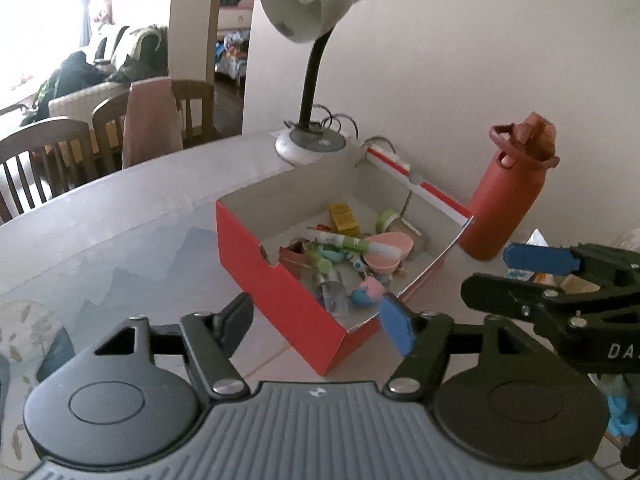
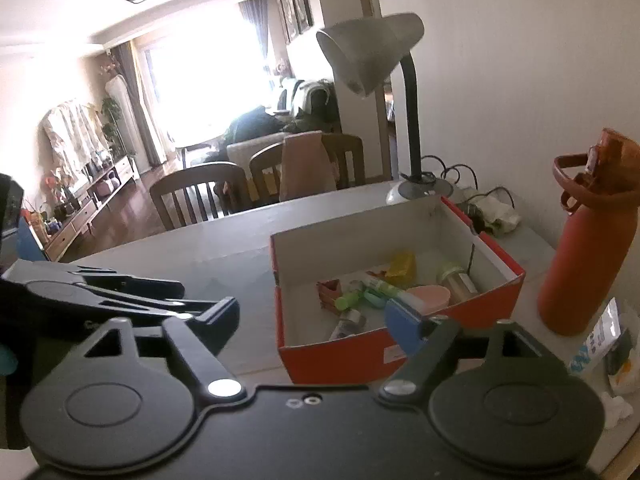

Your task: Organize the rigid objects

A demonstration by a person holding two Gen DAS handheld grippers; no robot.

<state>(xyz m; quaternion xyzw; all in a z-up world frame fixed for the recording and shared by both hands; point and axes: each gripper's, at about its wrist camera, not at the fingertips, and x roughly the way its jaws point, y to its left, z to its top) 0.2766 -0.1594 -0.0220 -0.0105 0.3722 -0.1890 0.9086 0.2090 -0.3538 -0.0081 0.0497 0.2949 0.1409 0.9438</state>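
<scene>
A red cardboard box (image 1: 280,288) with a white inside stands on the table; it also shows in the right wrist view (image 2: 496,304). It holds several small items: a pink bowl (image 1: 390,248), a yellow packet (image 1: 343,218), a green-capped tube (image 1: 352,243), a small jar (image 2: 458,278). My left gripper (image 1: 320,320) is open and empty, just in front of the box's near corner. My right gripper (image 2: 316,320) is open and empty before the box's near wall. It shows from the side in the left wrist view (image 1: 536,276).
A red water bottle (image 1: 506,196) stands right of the box, near the wall. A grey desk lamp (image 1: 310,20) with cables stands behind the box. Packets (image 2: 604,340) lie at the table's right edge. Wooden chairs (image 1: 48,156) stand beyond the far table edge.
</scene>
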